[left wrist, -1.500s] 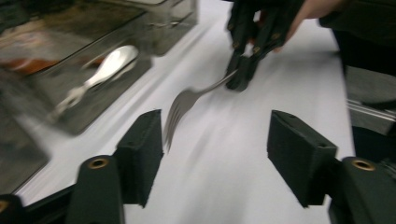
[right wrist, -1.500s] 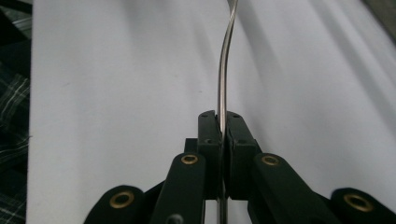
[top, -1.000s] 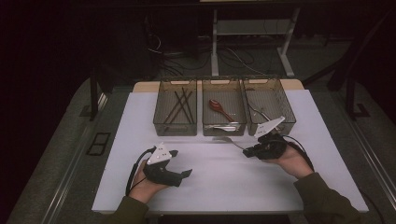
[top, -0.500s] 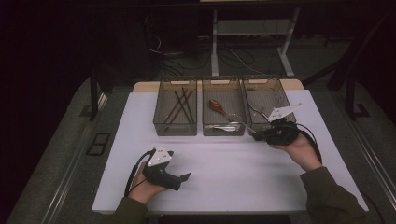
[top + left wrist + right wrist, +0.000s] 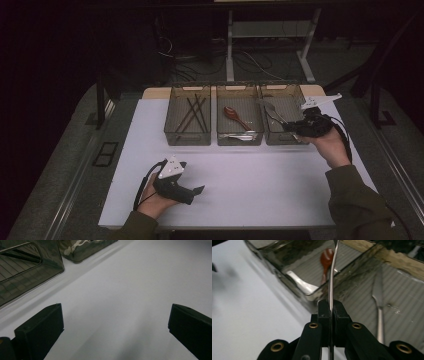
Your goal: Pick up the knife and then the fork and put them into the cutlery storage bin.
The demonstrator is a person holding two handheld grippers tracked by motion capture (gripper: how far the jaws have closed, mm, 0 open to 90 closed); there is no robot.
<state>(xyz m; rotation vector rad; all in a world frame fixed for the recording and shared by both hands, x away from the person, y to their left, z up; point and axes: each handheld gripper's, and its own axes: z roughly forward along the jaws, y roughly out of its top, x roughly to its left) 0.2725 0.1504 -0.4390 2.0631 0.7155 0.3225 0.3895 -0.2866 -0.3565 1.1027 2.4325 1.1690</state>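
1. Left tongs (image 5: 199, 189): they rest low on the white counter (image 5: 260, 185) in the lower left of the high view. The jaws stand wide with nothing between them, as the left gripper view confirms. They have just been opening.

2. Left bin (image 5: 188, 117): holds dark sticks. It plays no part in the step in hand.

3. Middle bin (image 5: 240, 120): holds a red spoon (image 5: 236, 116) and a metal utensil. The red spoon also appears in the upper middle of the right gripper view (image 5: 326, 258).

4. Right tongs (image 5: 286, 128): the jaws are clamped narrow on the thin handle of a metal utensil (image 5: 331, 282). The held utensil hangs at the near rim of the right bin (image 5: 285, 117), centre right of the high view. Its head runs out of frame, so its type cannot be told.

5. Right bin contents: a knife (image 5: 379, 305) lies flat on the bin floor.

6. Risk, slip: the grip sits on a narrow, smooth handle. A jolt could let the piece pivot or drop.

7. Risk, wrong bin: the utensil's far end points toward the wall between the middle and right bins. An early release could send it into the middle bin or onto the counter.

8. Risk, collision: a low pass could knock the bin wall and shift the bin.
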